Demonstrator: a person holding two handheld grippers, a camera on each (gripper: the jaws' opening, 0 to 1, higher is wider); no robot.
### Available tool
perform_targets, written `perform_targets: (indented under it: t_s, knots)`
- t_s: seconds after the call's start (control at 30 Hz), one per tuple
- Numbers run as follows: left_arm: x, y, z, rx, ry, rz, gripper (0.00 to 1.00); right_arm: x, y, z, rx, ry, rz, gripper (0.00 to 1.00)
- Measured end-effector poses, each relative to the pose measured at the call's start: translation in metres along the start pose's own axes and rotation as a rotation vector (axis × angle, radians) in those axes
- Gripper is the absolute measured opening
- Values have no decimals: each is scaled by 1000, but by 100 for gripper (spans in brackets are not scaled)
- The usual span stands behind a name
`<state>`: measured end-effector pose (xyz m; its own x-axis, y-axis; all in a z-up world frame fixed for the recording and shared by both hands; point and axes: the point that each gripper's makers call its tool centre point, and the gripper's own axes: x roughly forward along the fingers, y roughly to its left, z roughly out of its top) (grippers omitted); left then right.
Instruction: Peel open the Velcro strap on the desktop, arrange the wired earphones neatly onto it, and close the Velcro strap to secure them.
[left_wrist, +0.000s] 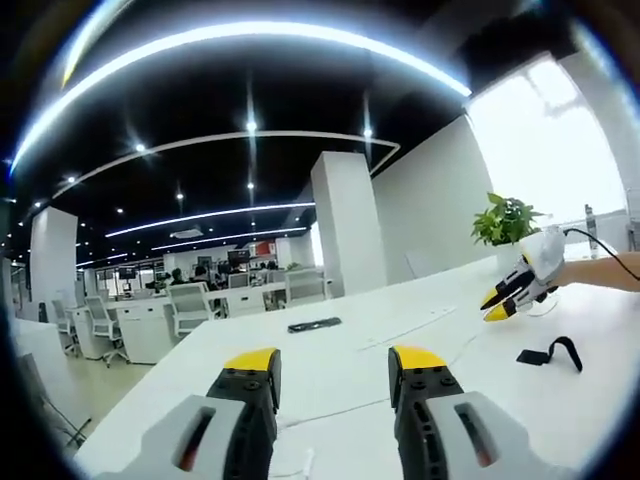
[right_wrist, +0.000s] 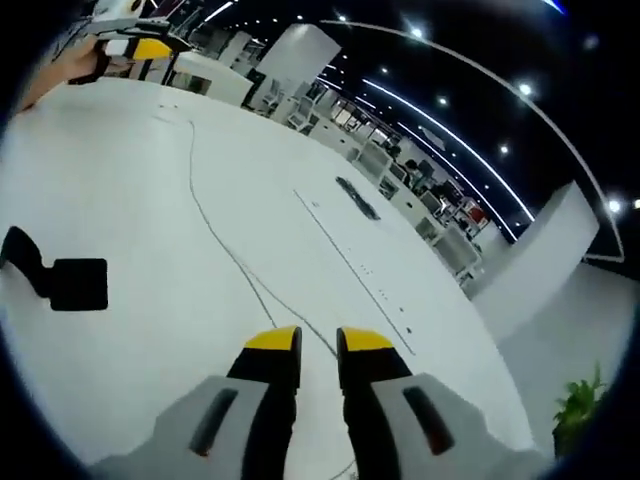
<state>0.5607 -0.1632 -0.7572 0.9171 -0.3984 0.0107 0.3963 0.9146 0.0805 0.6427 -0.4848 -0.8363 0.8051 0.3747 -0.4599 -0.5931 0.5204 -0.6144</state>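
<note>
Both grippers hovered above the white bench (left_wrist: 330, 365), neither touching anything. The left gripper (left_wrist: 332, 362) had its jaws wide apart; the right gripper (right_wrist: 318, 342) held its jaws a narrow gap apart, with nothing between them. The black Velcro strap (right_wrist: 62, 280) lay flat on the bench, apparently not yet peeled, with the thin earphone cable (right_wrist: 215, 235) trailing across the surface just beside it. To peel it well, I'd judge one gripper should pin the strap's broad end while the other pinches the loose tail and lifts it slowly, keeping clear of the cable.
</note>
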Motion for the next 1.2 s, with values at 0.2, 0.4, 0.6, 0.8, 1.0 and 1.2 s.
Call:
perform_targets:
  t_s: [0.2,0.4,0.6,0.8,1.0,1.2]
  knots:
    - [0,-2,1,-3,-1,-10,47,3,-1,-6,-40,33,-9,16]
    - [-1,-4,1,-1,-4,-13,47,6,-1,-7,-83,58,-16,15]
    - [-1,-4,2,-1,-5,-13,47,10,-2,-10,-119,85,-13,15]
    - [0,-5,2,1,-4,-14,47,12,-2,-13,-146,104,-11,13]
    - [-1,-7,0,2,-3,-16,47,12,-2,-16,-164,120,-14,11]
    - [0,-7,-1,3,-1,-17,47,11,-3,-16,-163,118,-18,9]
